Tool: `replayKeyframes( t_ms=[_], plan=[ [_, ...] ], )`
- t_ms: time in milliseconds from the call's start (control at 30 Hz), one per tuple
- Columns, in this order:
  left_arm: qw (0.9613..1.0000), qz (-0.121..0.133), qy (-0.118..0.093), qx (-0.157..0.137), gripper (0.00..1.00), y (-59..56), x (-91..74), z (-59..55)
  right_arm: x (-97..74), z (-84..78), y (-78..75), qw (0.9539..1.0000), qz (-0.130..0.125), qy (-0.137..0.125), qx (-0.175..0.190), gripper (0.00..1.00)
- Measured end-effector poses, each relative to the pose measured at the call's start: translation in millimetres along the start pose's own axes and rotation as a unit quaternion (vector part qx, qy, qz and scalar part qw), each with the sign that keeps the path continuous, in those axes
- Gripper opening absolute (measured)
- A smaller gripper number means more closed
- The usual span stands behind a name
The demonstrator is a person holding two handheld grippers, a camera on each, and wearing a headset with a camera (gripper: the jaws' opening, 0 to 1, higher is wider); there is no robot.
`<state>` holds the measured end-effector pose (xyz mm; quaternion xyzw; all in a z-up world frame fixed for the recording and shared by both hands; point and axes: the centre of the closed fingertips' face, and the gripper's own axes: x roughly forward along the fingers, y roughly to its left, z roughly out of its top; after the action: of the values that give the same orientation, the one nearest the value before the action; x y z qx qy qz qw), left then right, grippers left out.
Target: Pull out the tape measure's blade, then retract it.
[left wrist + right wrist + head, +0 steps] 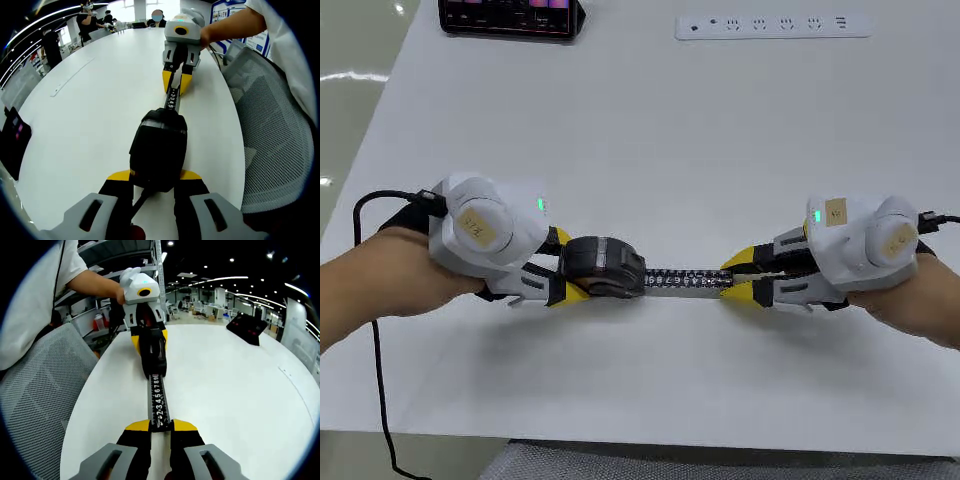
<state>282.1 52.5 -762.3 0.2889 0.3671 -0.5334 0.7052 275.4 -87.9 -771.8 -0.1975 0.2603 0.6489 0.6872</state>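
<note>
Left gripper (567,265): clamped round the tape measure case (603,267), low over the white table (620,130).
Right gripper (736,277): closed on the blade (685,281), apparently near its tip.
Extension: short, taut between them.
Risk: a slipping right pinch lets the blade whip back.
</note>
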Motion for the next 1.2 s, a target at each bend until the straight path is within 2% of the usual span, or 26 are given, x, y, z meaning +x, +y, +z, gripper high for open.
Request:
replayKeyframes(
  t_ms=[1200],
  plan=[
    [1.0, -0.001, 0.001, 0.002, 0.26, -0.6, 0.3, -0.2, -35.1, -29.1, -7.2, 0.9994, -0.025, 0.025, 0.004, 0.1]
  ],
)
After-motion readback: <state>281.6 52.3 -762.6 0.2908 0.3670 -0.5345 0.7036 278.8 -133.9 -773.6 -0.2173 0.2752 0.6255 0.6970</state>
